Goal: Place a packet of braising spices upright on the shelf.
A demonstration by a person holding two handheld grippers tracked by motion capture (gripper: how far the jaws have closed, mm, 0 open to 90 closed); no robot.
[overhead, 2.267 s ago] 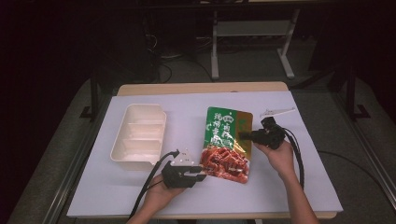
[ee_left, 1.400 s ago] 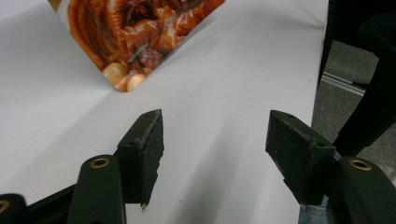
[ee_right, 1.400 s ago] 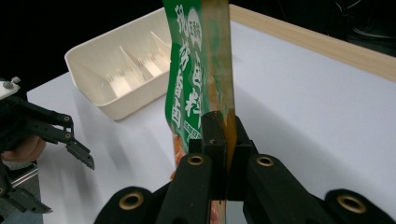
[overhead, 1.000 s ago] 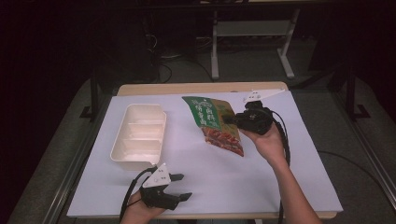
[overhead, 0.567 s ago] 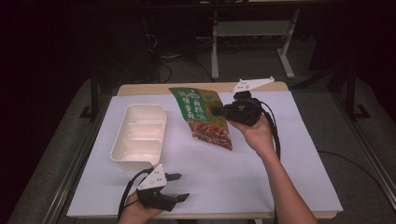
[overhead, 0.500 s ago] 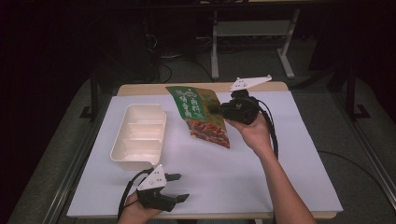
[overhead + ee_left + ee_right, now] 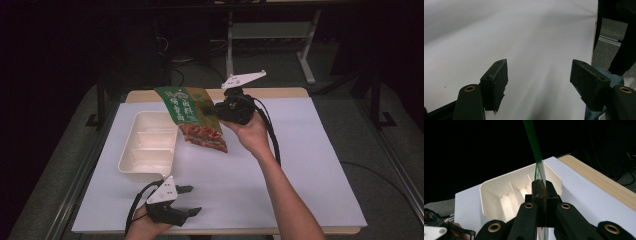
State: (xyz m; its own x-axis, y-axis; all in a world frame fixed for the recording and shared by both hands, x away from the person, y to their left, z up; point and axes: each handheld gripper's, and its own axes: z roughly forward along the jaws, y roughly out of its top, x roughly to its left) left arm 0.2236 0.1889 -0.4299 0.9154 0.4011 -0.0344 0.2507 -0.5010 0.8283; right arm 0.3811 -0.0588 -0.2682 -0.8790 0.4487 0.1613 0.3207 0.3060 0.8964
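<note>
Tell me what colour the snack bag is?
Green on top, red below: the bag, best in the high view.

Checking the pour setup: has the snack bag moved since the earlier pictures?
Yes. The snack bag, clamped in the right gripper, has lifted off the table and swung left toward the white tray.

High view looks down across the table (image 7: pixel 300 165); gripper views sit low; high and right views share the tray (image 7: pixel 150 145).

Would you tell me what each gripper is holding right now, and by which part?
The right gripper is shut on the pouch, pinching its edge, and holds it lifted beside the tray. The left gripper is open and holds nothing.
</note>
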